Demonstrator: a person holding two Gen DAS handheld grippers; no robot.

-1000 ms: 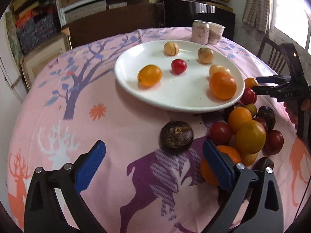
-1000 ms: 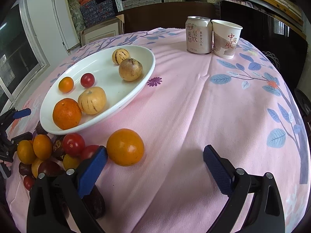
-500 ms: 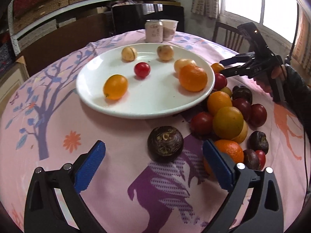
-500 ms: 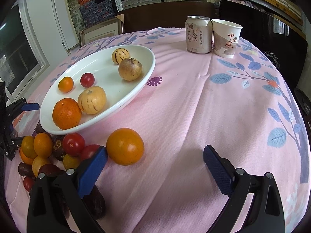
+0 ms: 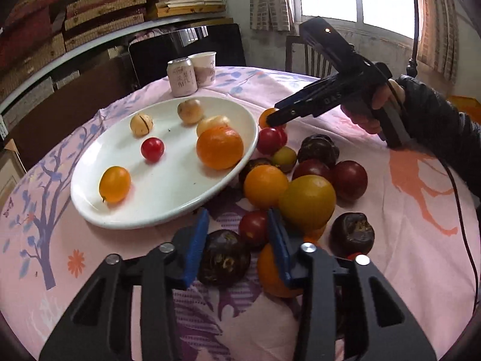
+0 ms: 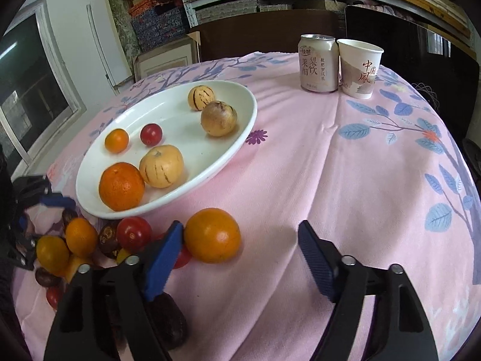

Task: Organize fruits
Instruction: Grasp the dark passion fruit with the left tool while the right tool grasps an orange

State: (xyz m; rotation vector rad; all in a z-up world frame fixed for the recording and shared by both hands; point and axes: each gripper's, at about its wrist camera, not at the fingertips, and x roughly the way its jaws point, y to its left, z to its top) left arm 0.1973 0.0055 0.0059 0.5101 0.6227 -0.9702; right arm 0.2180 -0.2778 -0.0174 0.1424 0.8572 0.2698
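Jaws have just been closing on both sides. My left gripper [image 5: 237, 234] has swung in over the pile [image 5: 303, 192], blue pads narrowed around a dark fruit [image 5: 224, 258]; whether they actually press it, I can't tell. Right gripper [image 6: 240, 252] is half-spread, an orange [image 6: 212, 235] beside its left pad, nothing pinched. Plate [image 5: 90, 198] holds six; next pick looks underway.

Can [image 6: 318, 63] left of cup [image 6: 359, 67], behind plate [image 6: 240, 138].

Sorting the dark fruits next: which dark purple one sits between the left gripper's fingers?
The dark purple fruit nearest the camera, between the left gripper's blue pads; the other dark ones lie farther off in the pile.
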